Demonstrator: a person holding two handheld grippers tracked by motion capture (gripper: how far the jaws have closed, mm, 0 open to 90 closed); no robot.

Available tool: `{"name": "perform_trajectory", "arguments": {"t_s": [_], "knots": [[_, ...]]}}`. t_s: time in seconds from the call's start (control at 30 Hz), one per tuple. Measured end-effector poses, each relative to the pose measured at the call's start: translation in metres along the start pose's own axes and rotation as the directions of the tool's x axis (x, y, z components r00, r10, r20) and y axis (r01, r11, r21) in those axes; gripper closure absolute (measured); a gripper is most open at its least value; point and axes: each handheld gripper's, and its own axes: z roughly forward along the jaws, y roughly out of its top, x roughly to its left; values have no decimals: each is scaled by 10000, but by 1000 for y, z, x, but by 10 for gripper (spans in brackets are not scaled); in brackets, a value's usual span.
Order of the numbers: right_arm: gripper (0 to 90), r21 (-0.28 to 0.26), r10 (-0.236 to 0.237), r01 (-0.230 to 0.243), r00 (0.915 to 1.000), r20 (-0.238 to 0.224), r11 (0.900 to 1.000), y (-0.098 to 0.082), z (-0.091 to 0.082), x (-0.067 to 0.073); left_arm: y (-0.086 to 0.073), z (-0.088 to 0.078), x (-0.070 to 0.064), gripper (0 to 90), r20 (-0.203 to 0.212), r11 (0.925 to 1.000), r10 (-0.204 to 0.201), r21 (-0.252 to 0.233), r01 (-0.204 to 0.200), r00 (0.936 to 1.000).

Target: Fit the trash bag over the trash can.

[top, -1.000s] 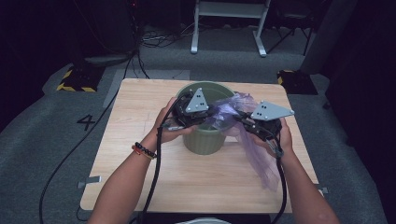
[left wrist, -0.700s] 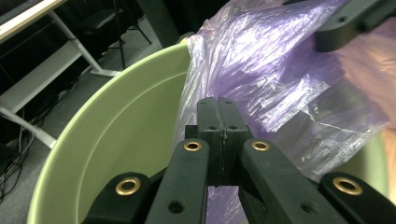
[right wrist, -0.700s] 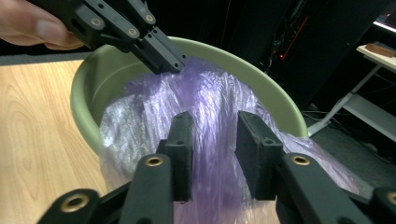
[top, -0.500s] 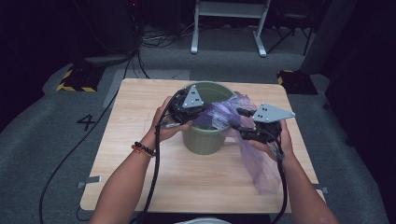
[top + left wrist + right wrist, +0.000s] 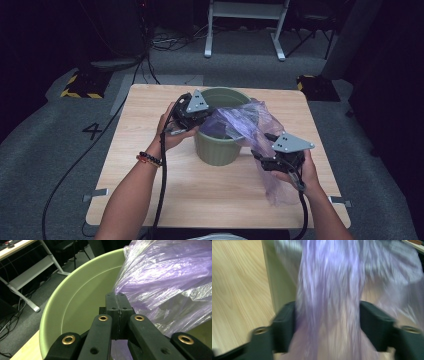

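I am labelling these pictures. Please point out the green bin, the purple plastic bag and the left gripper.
green bin point(image 5: 216, 149): high view, front outer wall.
purple plastic bag point(image 5: 240, 122): high view, part draped over the rim.
left gripper point(image 5: 119, 305): left gripper view, closed jaw tips.

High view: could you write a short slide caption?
Two hand-held tongs fit a purple plastic bag into a green bin on a wooden table.

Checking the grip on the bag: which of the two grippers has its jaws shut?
The left gripper, at the green bucket's rim, is shut on the purple plastic bag. The right gripper stands open, jaws just opening, the bag hanging between them.
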Motion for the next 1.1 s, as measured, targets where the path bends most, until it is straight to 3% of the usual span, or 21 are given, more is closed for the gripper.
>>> {"name": "perform_trajectory", "arguments": {"t_s": [0.17, 0.2, 0.23, 0.27, 0.4, 0.5, 0.63, 0.77, 0.87, 0.97, 1.1], "knots": [[742, 89, -681, 681, 9976, -80, 9976, -3, -4, 3, 0, -1, 0, 898, 79, 10000, 20, -18, -20, 10000], [784, -27, -733, 733, 9973, -94, 9973, -1, -5, 2, 0, -1, 0, 879, 117, 9999, -26, -125, 27, 9999], [817, -140, -776, 773, 9968, -166, 9969, 1, -6, 2, 0, -2, 0, 799, 209, 9998, -93, -185, 97, 9997], [836, -240, -827, 822, 9964, -187, 9963, 3, -8, 1, 0, -3, -1, 709, 276, 9995, -173, -251, 180, 9995], [833, -409, -1007, 992, 9943, -353, 9942, 15, -9, -2, 7, -7, -11, 385, 183, 9992, 157, -381, -150, 9997], [834, -461, -1290, 1269, 9906, -455, 9908, 26, -8, -2, 14, -11, -21, 304, 245, 9958, 477, -799, -457, 9986], [823, -561, -1727, 1695, 9832, -595, 9839, 42, -9, 0, 26, -12, -32, 259, 902, 9903, 712, -1252, -596, 9934], [812, -511, -2176, 2143, 9735, -706, 9754, 57, -8, 3, 35, -6, -43, 297, 1208, 9889, 900, -1282, -744, 9886], [812, -503, -2339, 2304, 9688, -817, 9718, 66, -7, 5, 37, -3, -48, 375, 1421, 9874, 1101, -1290, -919, 9837], [807, -524, -2460, 2423, 9658, -824, 9688, 71, -5, 8, 37, -2, -47, 550, 1428, 9863, 1262, -1239, -1088, 9817], [681, -700, -2327, 2274, 9693, -798, 9713, 72, -8, 11, 34, -4, -43, 786, 1200, 9870, 1134, -1273, -980, 9863]]}}
